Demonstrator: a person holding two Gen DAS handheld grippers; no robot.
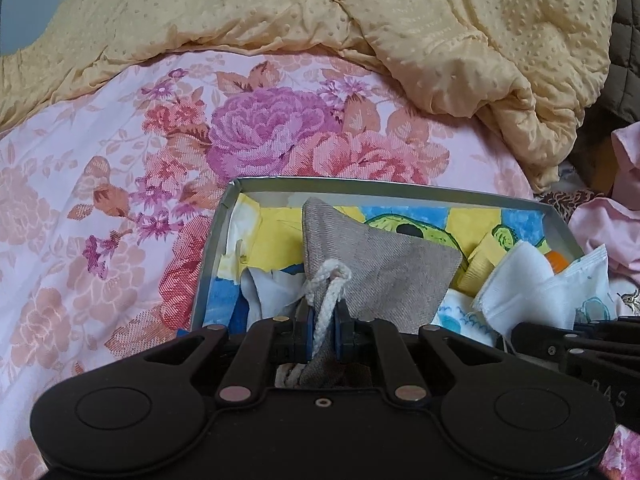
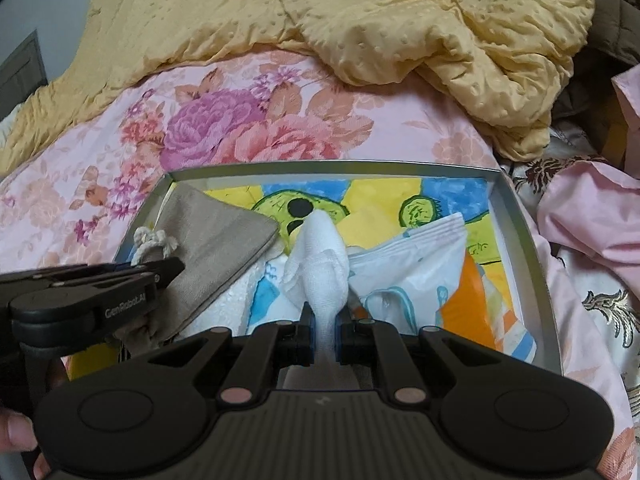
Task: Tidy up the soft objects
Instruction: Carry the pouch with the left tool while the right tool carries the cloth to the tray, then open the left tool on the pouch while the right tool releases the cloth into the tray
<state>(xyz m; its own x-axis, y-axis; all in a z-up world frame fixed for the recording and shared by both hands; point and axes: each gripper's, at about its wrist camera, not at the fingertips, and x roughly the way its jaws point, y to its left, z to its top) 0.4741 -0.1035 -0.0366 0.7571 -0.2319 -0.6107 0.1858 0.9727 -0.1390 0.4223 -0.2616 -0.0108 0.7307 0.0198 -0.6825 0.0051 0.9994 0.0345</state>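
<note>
Floral bedding [image 1: 100,208] is spread beneath a grey tray [image 2: 524,240]. Over the tray's left part, a grey drawstring pouch [image 1: 372,272] is gripped by the left gripper [image 1: 322,318]. Near the tray's middle, a white cloth [image 2: 320,264] is clamped by the right gripper [image 2: 323,334].

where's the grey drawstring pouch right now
The grey drawstring pouch lies at the left end of the metal tray on the floral bedspread, pinched by the left gripper, beside the white cloth in the right gripper.
</note>
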